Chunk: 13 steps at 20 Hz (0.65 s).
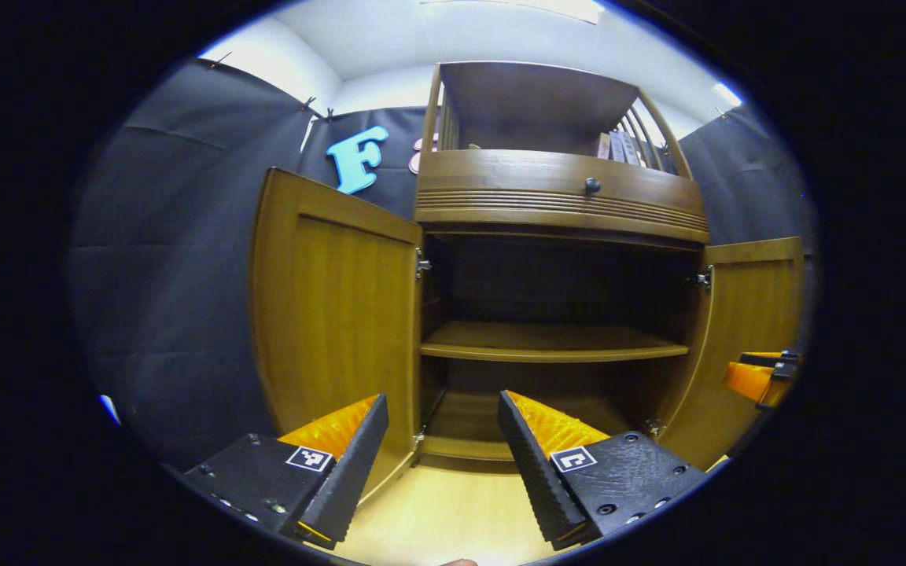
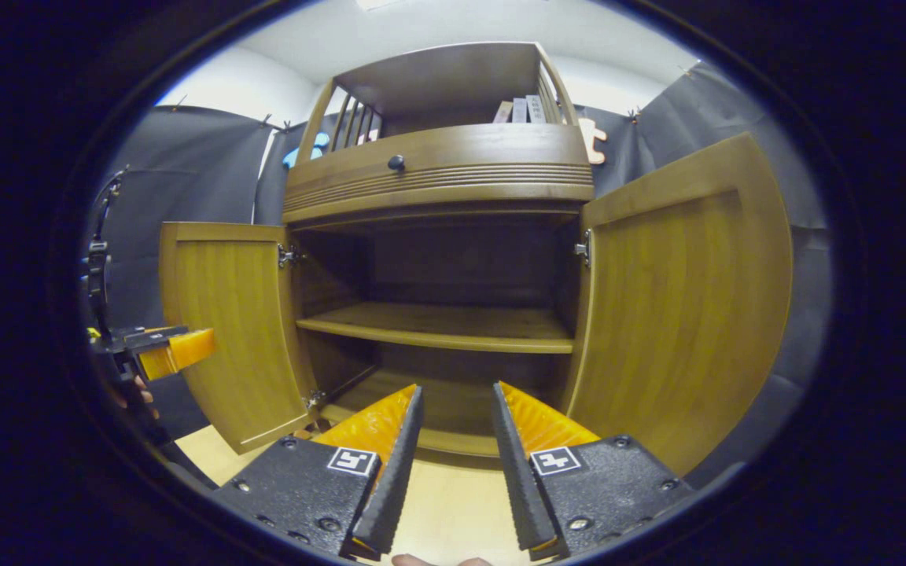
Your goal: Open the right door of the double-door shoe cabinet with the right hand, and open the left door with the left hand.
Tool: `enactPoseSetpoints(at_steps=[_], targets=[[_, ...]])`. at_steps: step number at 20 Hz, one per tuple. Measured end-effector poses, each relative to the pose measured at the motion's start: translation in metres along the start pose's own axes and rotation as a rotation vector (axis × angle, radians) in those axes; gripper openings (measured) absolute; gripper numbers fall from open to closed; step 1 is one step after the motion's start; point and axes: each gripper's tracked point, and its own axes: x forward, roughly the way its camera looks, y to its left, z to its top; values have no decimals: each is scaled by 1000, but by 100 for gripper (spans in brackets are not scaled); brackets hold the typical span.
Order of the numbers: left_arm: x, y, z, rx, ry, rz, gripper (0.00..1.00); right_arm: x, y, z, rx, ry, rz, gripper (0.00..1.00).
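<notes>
The wooden shoe cabinet (image 1: 555, 204) (image 2: 437, 173) stands in front of both cameras with both lower doors swung wide. In the left gripper view the left door (image 1: 335, 314) stands open close to my left gripper (image 1: 441, 428), which is open and holds nothing. The right door (image 1: 748, 330) hangs open at the far side, with my right gripper (image 1: 764, 377) beside it. In the right gripper view the right door (image 2: 681, 299) is open next to my right gripper (image 2: 457, 420), which is open and holds nothing. The left door (image 2: 225, 330) is open, with my left gripper (image 2: 166, 350) in front of it.
Inside, a bare middle shelf (image 1: 547, 342) (image 2: 437, 326) and a bottom board show. Above the doors sits a drawer with a dark knob (image 1: 592, 185) (image 2: 396, 163), and an upper open shelf with a few books (image 2: 520, 110). The floor (image 1: 453, 511) is light wood.
</notes>
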Motion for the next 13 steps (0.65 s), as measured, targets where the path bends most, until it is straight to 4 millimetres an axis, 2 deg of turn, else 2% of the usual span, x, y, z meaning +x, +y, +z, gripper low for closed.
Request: enactPoseSetpoints(at_steps=[3,4,5,7,9,10,11,12,13], targets=[[3,-20,2,1,-1,-47,86,-3,-4,1,5,-4,-10,58],[4,-26,2,2,4,-65,96,-4,-6,2,7,-8,-15,58],[4,-34,-1,1,21,-88,86,-5,-8,3,10,-9,-23,58],[3,-45,1,7,18,-114,91,-7,-9,2,13,-10,-27,58],[4,-52,5,28,3,-123,91,-9,-10,3,11,-12,-31,58],[3,-54,6,38,-3,-126,82,-10,-10,3,12,-14,-31,58],[2,-57,7,45,-7,-131,82,-11,-9,4,11,-16,-28,58],[2,-59,8,50,-12,-132,91,-11,-10,4,10,-17,-27,58],[1,-61,9,55,-16,-136,91,-11,-10,5,10,-17,-24,58]])
